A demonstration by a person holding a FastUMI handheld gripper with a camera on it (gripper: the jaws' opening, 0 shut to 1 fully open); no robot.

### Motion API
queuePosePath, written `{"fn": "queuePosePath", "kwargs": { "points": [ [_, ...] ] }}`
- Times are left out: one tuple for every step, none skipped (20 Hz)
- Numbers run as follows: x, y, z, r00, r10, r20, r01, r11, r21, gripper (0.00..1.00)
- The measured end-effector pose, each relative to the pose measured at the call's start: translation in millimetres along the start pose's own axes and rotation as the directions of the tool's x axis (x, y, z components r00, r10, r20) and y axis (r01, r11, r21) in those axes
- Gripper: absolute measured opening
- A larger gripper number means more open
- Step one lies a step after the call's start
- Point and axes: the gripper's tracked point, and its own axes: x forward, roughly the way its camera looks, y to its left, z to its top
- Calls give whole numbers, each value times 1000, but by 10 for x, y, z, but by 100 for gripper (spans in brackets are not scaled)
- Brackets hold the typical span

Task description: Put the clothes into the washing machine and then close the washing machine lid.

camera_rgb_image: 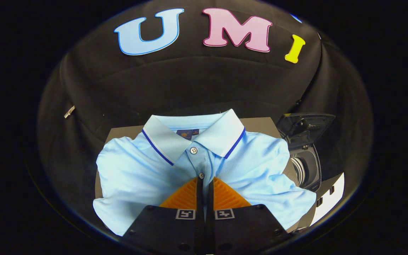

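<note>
Gripper: the gripper (204, 184) has its two fingers pressed close together, with only a thin slit left between them. A narrow fold of shirt cloth seems to be caught in that slit, right at the button placket, so I judge it to be pinching the shirt.

Shirt: a light blue short-sleeved polo shirt of knit fabric (143, 173), with a white collar edged in dark blue and two small white buttons. It lies spread directly under and ahead of the fingers, collar pointing away from them and sleeves fanned to either side.

Why held there: the placket runs down the middle of the garment, so a pinch there should let both halves hang evenly when lifted, instead of dragging one sleeve.

Table: a grey-brown flat table (260, 124) carries the shirt; its bare surface shows beyond the collar and at the far right.

Washing machine: a small dark top-loading washing machine (308, 170) stands to the right of the fingers and a little beyond them, just beside the shirt's right sleeve.

Lid: its dark translucent lid (305, 125) stands raised behind the opening, leaving the drum free to receive the clothes.

Stage: the shirt is not yet in the drum; the lid remains to be closed.
</note>
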Motion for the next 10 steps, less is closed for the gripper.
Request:
{"fn": "queuePosePath", "kwargs": {
  "points": [
    [-12, 7, 12, 1000, 3, 12, -3, 1000, 2, 5],
    [-35, 16, 40, 999, 8, 32, -9, 1000, 9, 5],
    [-57, 22, 50, 999, 9, 43, -10, 1000, 13, 5],
    [-109, 20, 56, 998, 12, 58, -12, 1000, 12, 5],
    [-142, 7, 75, 998, 1, 62, -1, 1000, 8, 5],
    [-214, 22, 77, 997, 0, 73, 0, 1000, 7, 5],
    [-257, 32, 123, 996, -2, 94, 1, 1000, 6, 5],
    [-320, 40, 162, 993, 1, 116, -1, 1000, 0, 5],
    [-388, 47, 213, 990, 3, 143, -1, 1000, -9, 5],
    [-460, 33, 248, 986, -1, 165, 5, 1000, -21, 5]
  ]
}}
